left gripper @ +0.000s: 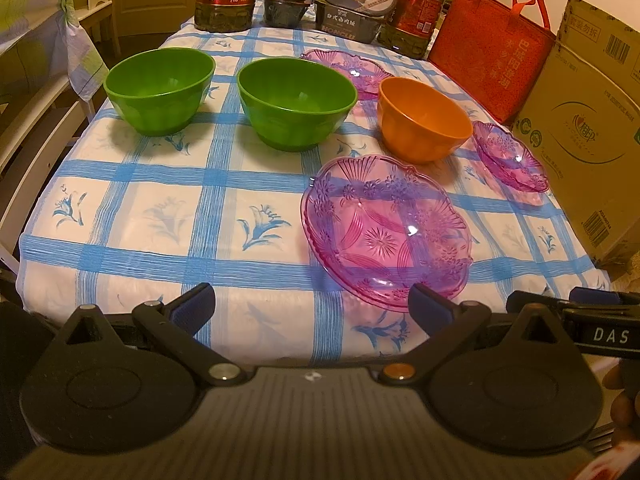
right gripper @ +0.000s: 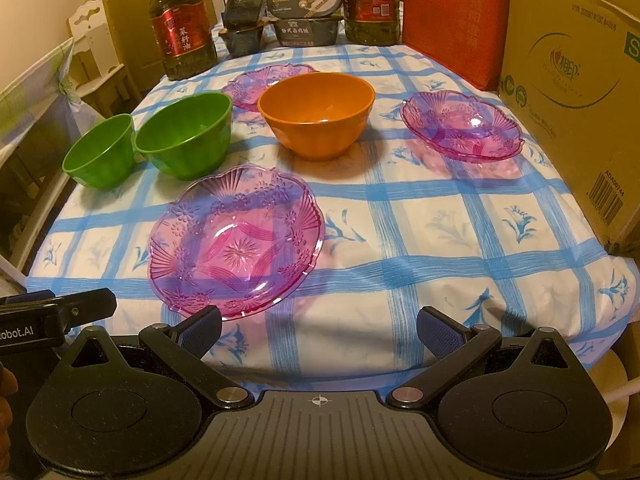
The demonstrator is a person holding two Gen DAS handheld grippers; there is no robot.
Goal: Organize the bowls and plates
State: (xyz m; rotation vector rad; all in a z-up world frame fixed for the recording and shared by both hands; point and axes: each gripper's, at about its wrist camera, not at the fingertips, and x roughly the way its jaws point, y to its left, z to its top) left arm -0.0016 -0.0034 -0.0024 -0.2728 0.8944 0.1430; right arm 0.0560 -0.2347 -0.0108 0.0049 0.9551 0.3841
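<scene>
Two green bowls [left gripper: 160, 88] [left gripper: 296, 100] and an orange bowl [left gripper: 424, 120] stand upright on the checked tablecloth. Three clear purple plates lie there: a near one [left gripper: 384, 228], one at the right [left gripper: 512, 156], one at the back [left gripper: 344, 68]. My left gripper [left gripper: 312, 304] is open and empty at the near table edge, its right finger beside the near plate's rim. My right gripper [right gripper: 320, 330] is open and empty, just right of the near plate [right gripper: 236, 240]. The orange bowl [right gripper: 316, 112], green bowls [right gripper: 188, 136] [right gripper: 100, 152] and right plate [right gripper: 462, 126] show ahead.
Two oil bottles [right gripper: 182, 36] [right gripper: 370, 4], stacked food boxes [right gripper: 304, 12] and dark containers stand along the back. A red bag [right gripper: 452, 20] and a cardboard box [right gripper: 572, 88] wall the right side. A white chair [left gripper: 44, 120] stands left of the table.
</scene>
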